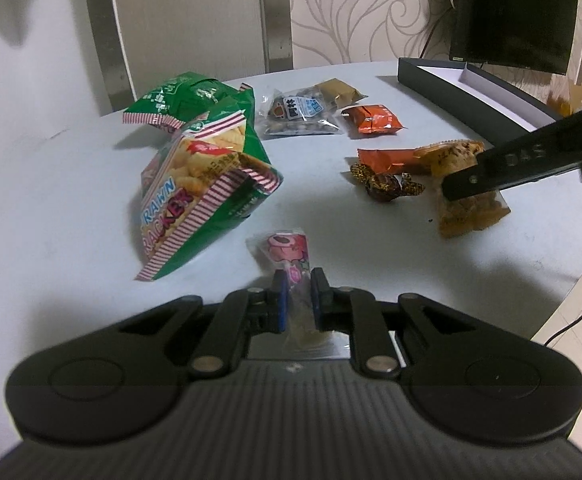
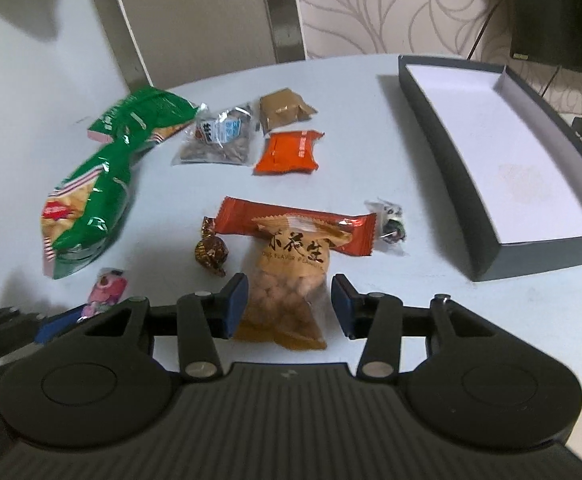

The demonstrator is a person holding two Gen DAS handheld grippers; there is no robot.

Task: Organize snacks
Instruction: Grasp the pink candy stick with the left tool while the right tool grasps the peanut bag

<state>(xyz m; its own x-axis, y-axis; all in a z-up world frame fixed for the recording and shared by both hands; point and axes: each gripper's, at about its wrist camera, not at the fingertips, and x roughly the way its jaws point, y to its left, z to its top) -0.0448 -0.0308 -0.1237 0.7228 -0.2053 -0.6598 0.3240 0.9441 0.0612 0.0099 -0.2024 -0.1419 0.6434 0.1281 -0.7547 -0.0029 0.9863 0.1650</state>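
My left gripper [image 1: 299, 280] is shut on a small pink snack packet [image 1: 289, 252] lying on the white table; the packet also shows in the right wrist view [image 2: 107, 286]. My right gripper [image 2: 290, 287] is open, its fingers either side of a yellow peanut packet [image 2: 291, 276], seen in the left wrist view too [image 1: 461, 184]. Two green prawn cracker bags [image 1: 195, 184] lie at the left. An orange bar [image 2: 291, 226], an orange packet [image 2: 289, 152], a brown candy [image 2: 211, 254] and a clear nut bag [image 2: 219, 136] lie mid-table.
An open dark box with a white inside [image 2: 503, 152] stands at the right of the table. A small wrapped candy [image 2: 391, 224] lies near its left wall. A tan packet [image 2: 285, 110] lies at the back. A dark monitor [image 1: 511, 12] stands behind the table's curved edge.
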